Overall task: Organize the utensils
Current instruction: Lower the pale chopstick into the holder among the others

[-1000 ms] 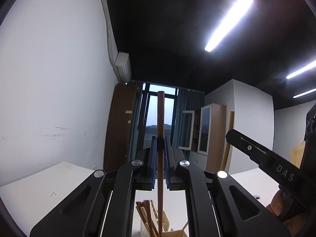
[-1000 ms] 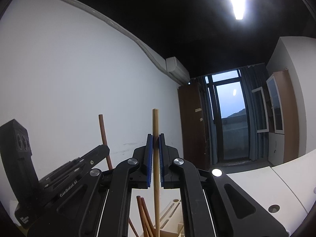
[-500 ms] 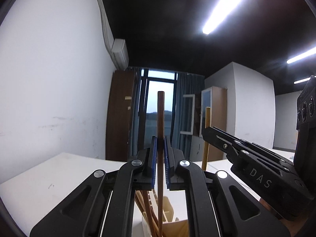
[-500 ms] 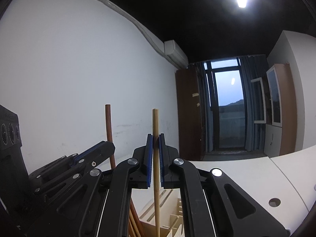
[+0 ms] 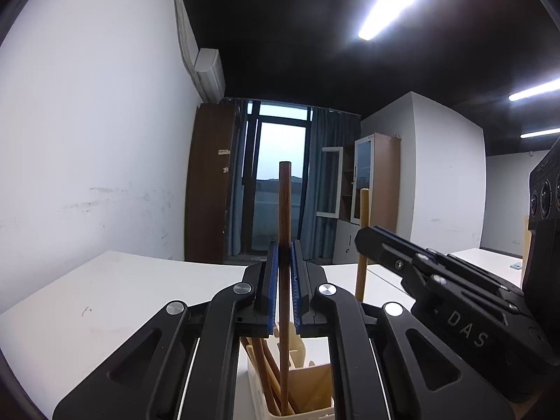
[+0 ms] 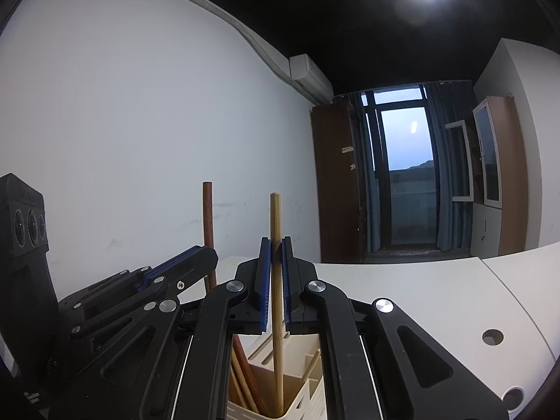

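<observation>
Both grippers clamp upright chopsticks: left gripper (image 5: 284, 280) a dark chopstick (image 5: 284, 217), right gripper (image 6: 275, 276) a pale chopstick (image 6: 275, 231), tips inside the cream holder (image 6: 297, 399). Next, release.

The surface (image 5: 122, 301) is white and wide. It has a few small dark marks on it. Round holes (image 6: 492, 337) are cut into it on one side, and a thin line runs across it. A cream holder box (image 5: 311, 390) stands on it, with wooden sticks inside.
</observation>
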The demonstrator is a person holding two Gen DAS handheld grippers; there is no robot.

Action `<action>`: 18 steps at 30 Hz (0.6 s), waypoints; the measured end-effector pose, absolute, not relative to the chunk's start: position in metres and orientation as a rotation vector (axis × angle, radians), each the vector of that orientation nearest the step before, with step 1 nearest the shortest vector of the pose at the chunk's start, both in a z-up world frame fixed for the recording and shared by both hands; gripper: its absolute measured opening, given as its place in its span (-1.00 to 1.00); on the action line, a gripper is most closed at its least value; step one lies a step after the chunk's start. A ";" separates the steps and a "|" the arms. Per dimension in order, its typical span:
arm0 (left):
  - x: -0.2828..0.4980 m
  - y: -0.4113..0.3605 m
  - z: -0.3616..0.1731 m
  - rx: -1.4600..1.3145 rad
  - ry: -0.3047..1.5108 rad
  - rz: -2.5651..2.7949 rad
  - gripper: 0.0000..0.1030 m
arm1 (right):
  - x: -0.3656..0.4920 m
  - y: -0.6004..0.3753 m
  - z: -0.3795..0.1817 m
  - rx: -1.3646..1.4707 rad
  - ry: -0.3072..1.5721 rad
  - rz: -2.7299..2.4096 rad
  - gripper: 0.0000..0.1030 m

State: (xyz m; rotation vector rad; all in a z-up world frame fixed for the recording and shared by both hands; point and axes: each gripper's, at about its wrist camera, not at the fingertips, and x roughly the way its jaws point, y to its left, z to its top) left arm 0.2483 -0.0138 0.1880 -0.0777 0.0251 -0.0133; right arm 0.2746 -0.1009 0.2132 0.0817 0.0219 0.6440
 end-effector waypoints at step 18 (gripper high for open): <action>0.240 -0.001 0.173 -0.105 0.072 -0.048 -0.87 | 0.277 -0.098 0.206 0.061 0.052 0.639 -0.87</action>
